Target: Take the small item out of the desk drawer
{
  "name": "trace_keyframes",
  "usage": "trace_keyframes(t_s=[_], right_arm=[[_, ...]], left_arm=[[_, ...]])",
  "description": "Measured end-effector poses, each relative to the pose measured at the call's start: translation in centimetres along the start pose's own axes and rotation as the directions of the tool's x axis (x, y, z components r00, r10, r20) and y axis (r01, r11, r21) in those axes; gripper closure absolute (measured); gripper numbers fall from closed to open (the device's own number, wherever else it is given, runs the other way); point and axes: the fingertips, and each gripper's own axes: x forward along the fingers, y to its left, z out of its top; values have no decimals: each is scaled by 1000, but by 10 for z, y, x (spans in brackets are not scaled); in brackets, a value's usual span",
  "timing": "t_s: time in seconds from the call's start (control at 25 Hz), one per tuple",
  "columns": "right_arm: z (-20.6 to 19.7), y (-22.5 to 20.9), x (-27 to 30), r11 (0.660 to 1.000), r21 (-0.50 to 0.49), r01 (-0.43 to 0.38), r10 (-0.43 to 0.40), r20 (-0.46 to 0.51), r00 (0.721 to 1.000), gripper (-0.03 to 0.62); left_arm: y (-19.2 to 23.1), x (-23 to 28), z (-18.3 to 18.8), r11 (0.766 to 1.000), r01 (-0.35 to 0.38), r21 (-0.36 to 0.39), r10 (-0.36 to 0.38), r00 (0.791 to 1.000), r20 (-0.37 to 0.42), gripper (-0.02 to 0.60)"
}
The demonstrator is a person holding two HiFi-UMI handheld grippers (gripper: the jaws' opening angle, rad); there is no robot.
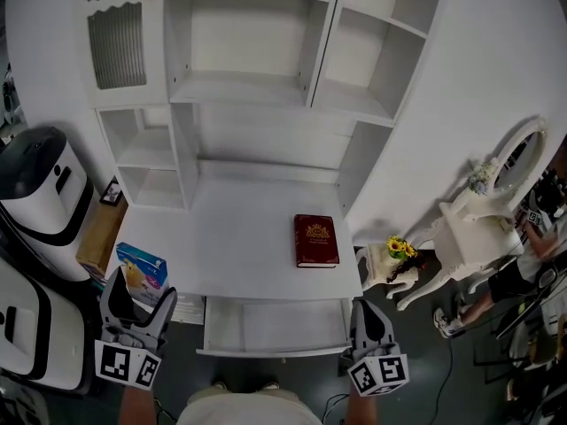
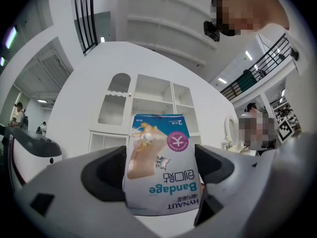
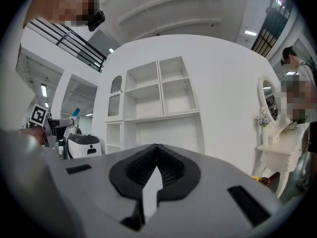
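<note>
White desk and its shelf unit fill my head view, with a red book lying flat on the top and the drawer beneath standing open. My left gripper is clamped on the bandage box, its 2 pads pressing the box's sides. It holds the box off the desk's left edge, outside the drawer. My right gripper hangs by the drawer's right corner, jaws closed together on nothing.
</note>
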Motion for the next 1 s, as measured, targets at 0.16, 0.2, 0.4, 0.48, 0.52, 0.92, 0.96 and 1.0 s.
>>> trace_keyframes(t_s=[0.16,0.2,0.4,0.48,0.52,0.92,0.96,1.0], right_arm=[[5,-3,-6,1000,-8,13,-13,4,1000,585],[5,-4,-7,1000,-10,16,-16,3,1000,585],[3,-7,-14,999,-13,34,-34,-8,999,585],[2,-6,-15,999,-15,38,-38,-11,999,585],[2,-5,-16,999,-16,39,-39,-13,999,585],[-1,11,-21,999,-20,45,-46,-25,999,585],[0,13,-21,999,-22,45,-46,-26,999,585],[0,15,-21,999,-24,46,-46,-27,999,585]], left_arm=[[1,-9,4,1000,-16,-6,16,1000,16,143],[2,-11,4,1000,-20,-6,20,1000,17,143],[9,-19,-7,999,-39,-30,39,999,0,143],[10,-23,-9,999,-39,-33,38,999,-3,143],[10,-24,-9,999,-37,-34,37,999,-2,143],[19,-33,-6,998,-27,-51,28,1000,10,143],[20,-33,-6,998,-26,-54,26,1000,12,143],[21,-34,-5,998,-24,-58,25,1000,14,143]])
